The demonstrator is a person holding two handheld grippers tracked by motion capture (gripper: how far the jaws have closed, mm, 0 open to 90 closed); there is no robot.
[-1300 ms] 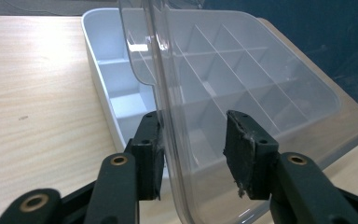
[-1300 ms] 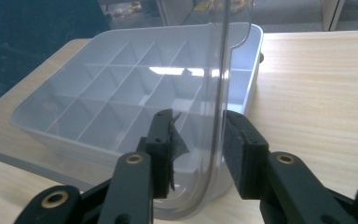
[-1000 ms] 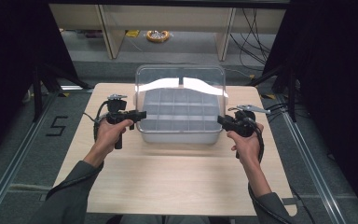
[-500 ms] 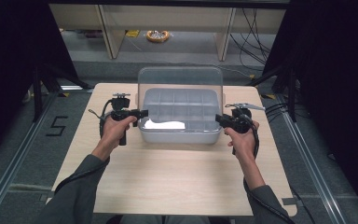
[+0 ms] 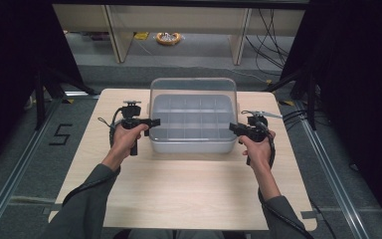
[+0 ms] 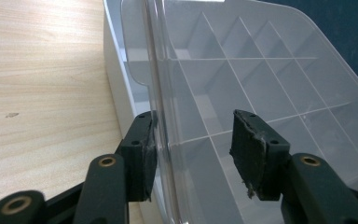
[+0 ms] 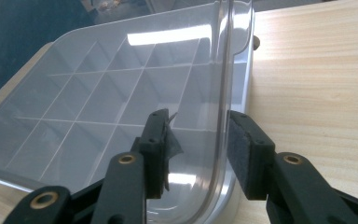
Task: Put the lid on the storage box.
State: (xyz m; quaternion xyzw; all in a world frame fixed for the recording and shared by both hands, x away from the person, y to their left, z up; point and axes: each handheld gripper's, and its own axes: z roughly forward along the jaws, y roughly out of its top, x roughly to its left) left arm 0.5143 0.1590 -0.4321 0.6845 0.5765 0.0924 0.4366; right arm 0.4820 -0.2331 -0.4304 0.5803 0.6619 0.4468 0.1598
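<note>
Left gripper: jaws parted, having just been opening; the clear lid edge stands between them; left pad touching or just beside the lid's rim, right pad apart from it, over the lid's top face; grip released. Right gripper: jaws likewise parted and just been opening; curved lid rim between them; right pad just beside the rim, whether touching I cannot tell; left pad apart; nothing clamped.

Pads: black foam, frayed at the edges, on matt black jaws with brass rivets.

Lid: transparent hard plastic, rounded corners, raised lip, glossy with a bright glare strip; it lies on the compartment box; a grid of thin dividers shows through it.

Box: translucent grey-white, rectangular, smooth walls; in the high view it sits at the middle of the far half of the table; left gripper at its left end, right gripper at its right end.

Table: pale wood grain, matt; bare board on the near side and beside both ends of the box; the far box wall is near the far table edge.
</note>
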